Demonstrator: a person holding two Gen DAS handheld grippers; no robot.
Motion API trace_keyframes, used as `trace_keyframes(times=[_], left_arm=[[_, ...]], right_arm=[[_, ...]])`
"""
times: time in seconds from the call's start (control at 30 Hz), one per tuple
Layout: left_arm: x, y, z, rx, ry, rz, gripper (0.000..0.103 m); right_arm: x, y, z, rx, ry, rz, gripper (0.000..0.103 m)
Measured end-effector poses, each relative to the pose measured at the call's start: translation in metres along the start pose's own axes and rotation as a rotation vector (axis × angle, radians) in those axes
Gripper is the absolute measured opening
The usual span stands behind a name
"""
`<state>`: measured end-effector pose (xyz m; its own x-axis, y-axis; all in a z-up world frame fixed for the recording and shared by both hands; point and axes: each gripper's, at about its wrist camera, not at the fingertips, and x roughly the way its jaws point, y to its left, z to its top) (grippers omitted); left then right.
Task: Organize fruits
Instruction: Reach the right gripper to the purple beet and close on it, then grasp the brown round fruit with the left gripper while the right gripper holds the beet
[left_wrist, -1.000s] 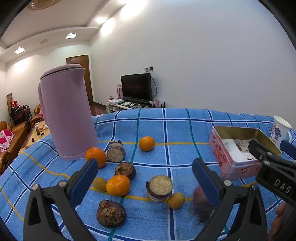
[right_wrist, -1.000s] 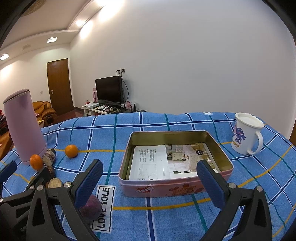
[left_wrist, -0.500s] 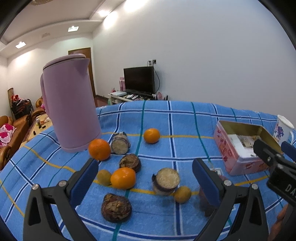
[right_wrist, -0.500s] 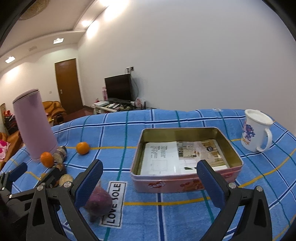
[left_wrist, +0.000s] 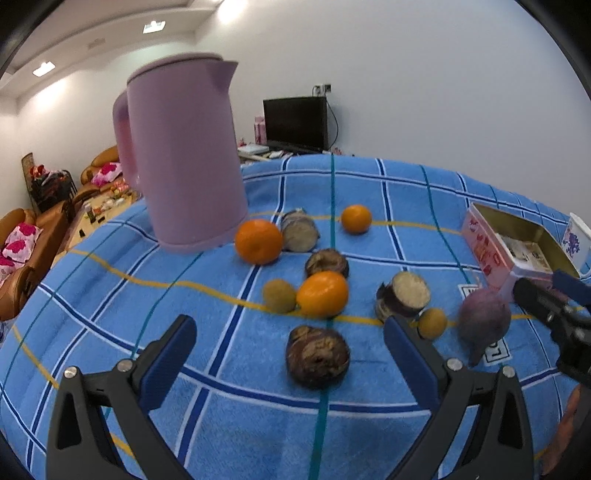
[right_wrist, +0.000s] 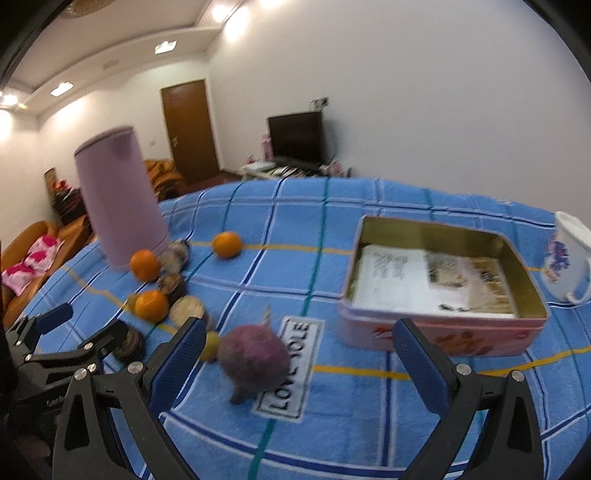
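Presently, left wrist view. Left claw (left_wrist: 288, 354): released, jaws spread wide, grasping nothing, hanging low over the near edge of the fruit cluster, probably lined up for a first pick. Dark wrinkled fruit (left_wrist: 317, 356): between the two jaws but untouched, resting on the blue plaid cloth (left_wrist: 110, 295) that covers the tabletop. Oranges, three: near orange (left_wrist: 322, 294) touching a small brownish fruit (left_wrist: 279, 295); second orange (left_wrist: 258, 242) against the foot of the pink kettle (left_wrist: 184, 155); small orange (left_wrist: 355, 219) apart, farther back. Cut round pieces with pale faces, two (left_wrist: 404, 297) and (left_wrist: 299, 230); kind cannot be told. Small yellow fruit (left_wrist: 432, 323) just beside the nearer cut piece. Purple round fruit (left_wrist: 484, 321) off to the right, near the tin. All loose and scattered, hence unsorted.

Right wrist view. Right claw (right_wrist: 299, 363): released, jaws wide, empty. The purple round fruit (right_wrist: 253, 360) lies between them, nearer the left-hand jaw, on the cloth's lettered label (right_wrist: 291, 369); likely this claw's target. Pink tin (right_wrist: 436, 332): lid off, printed paper lining its floor, no fruit in it; seemingly the intended container, close by for short transfers. White mug (right_wrist: 569, 258) just beyond the tin, handle toward the camera. View blurred; finer detail unreadable.
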<state>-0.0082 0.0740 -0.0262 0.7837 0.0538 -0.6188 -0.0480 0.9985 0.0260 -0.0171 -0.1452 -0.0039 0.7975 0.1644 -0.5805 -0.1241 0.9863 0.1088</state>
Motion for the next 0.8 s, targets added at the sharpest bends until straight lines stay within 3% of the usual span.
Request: trace_keyframes(times=[0.13,0.27,0.53,0.67,0.8], left_arm=[[0.003,-0.005,0.0,0.022,0.008,0.017,0.103],[0.009,-0.009,0.001,0.037,0.037,0.019,0.103],[0.018,-0.004,0.001,0.013,0.099,0.023,0.103],[0.019,0.0,0.001,0.006,0.113,0.022,0.103],[0.017,0.006,-0.002,0.011,0.123,0.011,0.103]], right_arm=[[0.011,0.012,-0.005,-0.047,0.06,0.032,0.1],[0.026,0.026,-0.009,-0.102,0.131,0.055,0.088],[0.054,0.028,-0.013,-0.101,0.258,0.078,0.087],[0.058,0.025,-0.014,-0.102,0.279,0.074,0.057],[0.057,0.024,-0.015,-0.111,0.278,0.076,0.054]])
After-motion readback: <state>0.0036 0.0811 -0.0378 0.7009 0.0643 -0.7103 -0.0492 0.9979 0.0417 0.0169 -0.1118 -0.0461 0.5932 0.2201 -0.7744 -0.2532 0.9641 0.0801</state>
